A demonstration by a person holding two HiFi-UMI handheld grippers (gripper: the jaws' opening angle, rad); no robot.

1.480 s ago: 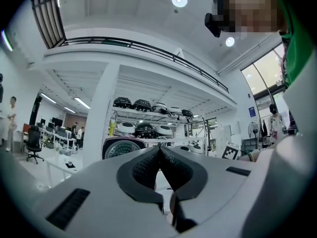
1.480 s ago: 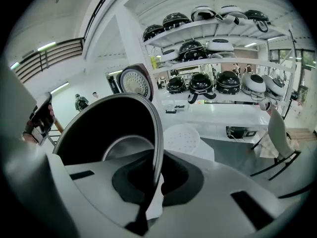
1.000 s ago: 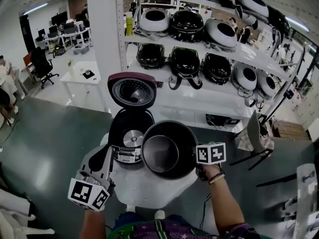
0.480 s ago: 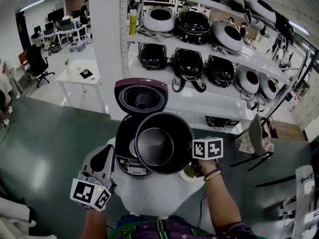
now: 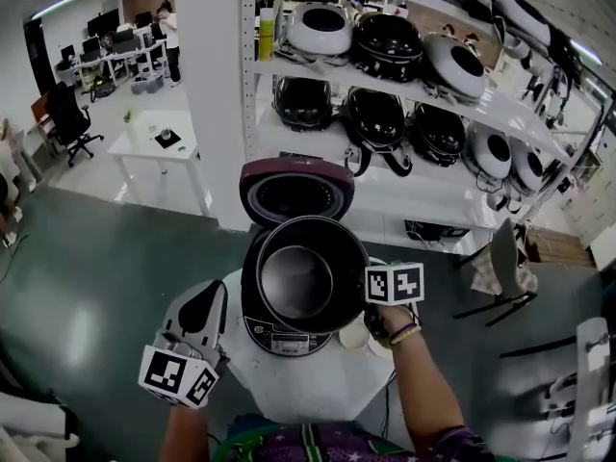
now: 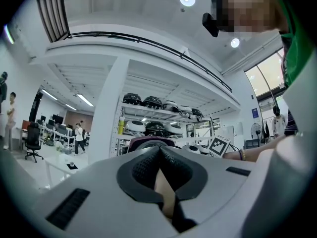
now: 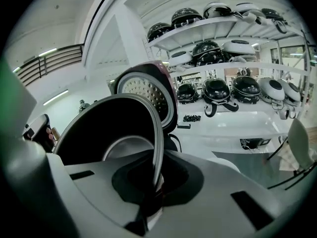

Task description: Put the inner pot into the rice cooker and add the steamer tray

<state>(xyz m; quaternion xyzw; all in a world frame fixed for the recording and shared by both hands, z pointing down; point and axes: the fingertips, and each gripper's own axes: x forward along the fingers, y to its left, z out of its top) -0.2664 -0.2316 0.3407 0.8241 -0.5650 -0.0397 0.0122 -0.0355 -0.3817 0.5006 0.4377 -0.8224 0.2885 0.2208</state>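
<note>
The pot sat right over the open rice cooker, covering the well completely, with only the cooker's front control panel peeking out below its rim. The right hand-held gripper was clenched on the pot's right-hand rim. In the right gripper view the thin rim ran straight down between the pads of the gripper, and the pot tipped with its dark inside facing left. Whether the pot's base had touched down in the well, I could not tell.

Behind it the cooker's maroon lid stood upright and wide open, and its perforated inner plate showed in the right gripper view.

The cooker stood towards the far edge of the white counter. At the counter's left edge the left hand-held gripper hung beside the cooker, apart from it and pointing towards the shelves. In its own view the jaws of that gripper were pressed together with nothing gripped between the pads.

Beyond the counter, a white shelf rack carried rows of other black and white cookers. Far off to the left were a small white table and a black office chair.
</note>
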